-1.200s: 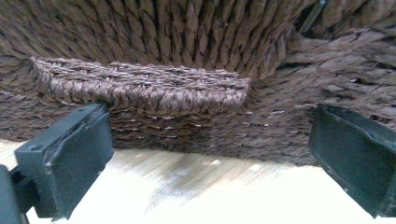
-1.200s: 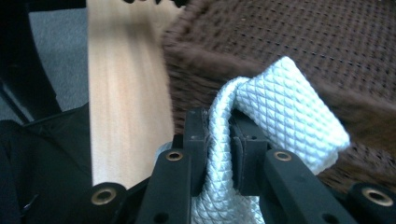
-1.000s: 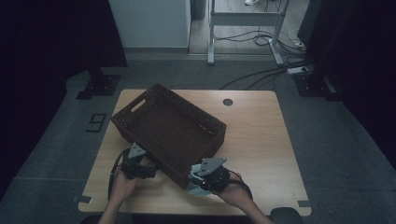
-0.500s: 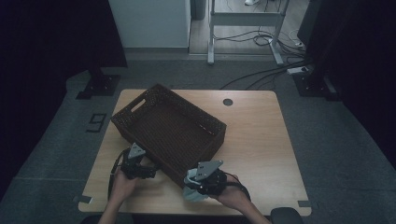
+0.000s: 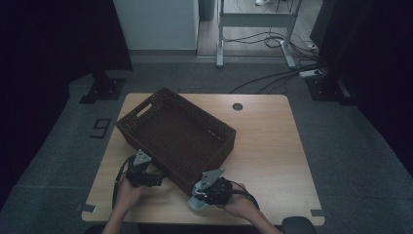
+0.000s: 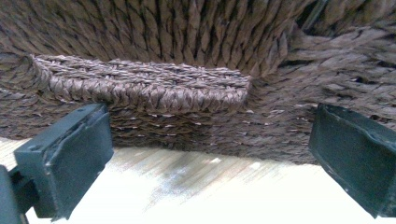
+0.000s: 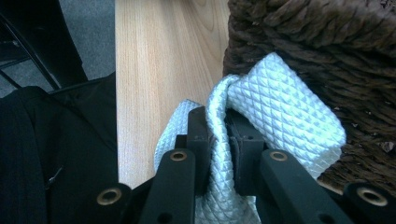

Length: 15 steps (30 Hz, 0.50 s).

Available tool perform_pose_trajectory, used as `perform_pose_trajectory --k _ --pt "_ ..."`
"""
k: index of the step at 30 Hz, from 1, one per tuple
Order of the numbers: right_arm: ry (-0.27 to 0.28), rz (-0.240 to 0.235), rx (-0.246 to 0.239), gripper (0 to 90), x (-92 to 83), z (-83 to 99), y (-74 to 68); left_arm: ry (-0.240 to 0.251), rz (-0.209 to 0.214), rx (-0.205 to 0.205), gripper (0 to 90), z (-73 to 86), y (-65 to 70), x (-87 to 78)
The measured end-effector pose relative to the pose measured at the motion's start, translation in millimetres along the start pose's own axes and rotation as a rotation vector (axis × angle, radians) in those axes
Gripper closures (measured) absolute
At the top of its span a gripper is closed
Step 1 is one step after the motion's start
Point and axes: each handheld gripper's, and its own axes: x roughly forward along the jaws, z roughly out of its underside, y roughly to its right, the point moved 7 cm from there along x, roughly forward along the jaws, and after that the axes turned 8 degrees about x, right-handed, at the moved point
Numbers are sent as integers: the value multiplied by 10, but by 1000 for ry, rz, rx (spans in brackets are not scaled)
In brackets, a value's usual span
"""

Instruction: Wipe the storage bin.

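While my right tongs (image 7: 217,140) stay clamped on the one white cloth (image 7: 280,107) at the lower middle, my left tongs (image 6: 210,154) stand apart before the single wicker basket (image 5: 178,134), seemingly untouched, on the counter (image 5: 272,141).

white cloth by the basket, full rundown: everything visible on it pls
The white cloth looks like a soft woven fabric with a fine diamond-quilt texture and a slight sheen. It is bunched and folded, not spread flat. The right claw is shut on a pinched fold, and a broader folded lobe presses against the outer wall of the dark wicker basket. In the high view it sits at the basket's near corner, over the wooden table, near its front edge.
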Motion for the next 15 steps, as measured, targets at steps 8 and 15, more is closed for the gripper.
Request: perform_pose_trajectory --k 8,15 --pt "-14 21 19 802 -32 33 86 0 3 -2 0 0 -4 3" --pt "-20 53 56 802 -66 81 230 0 4 -3 0 0 -3 4"
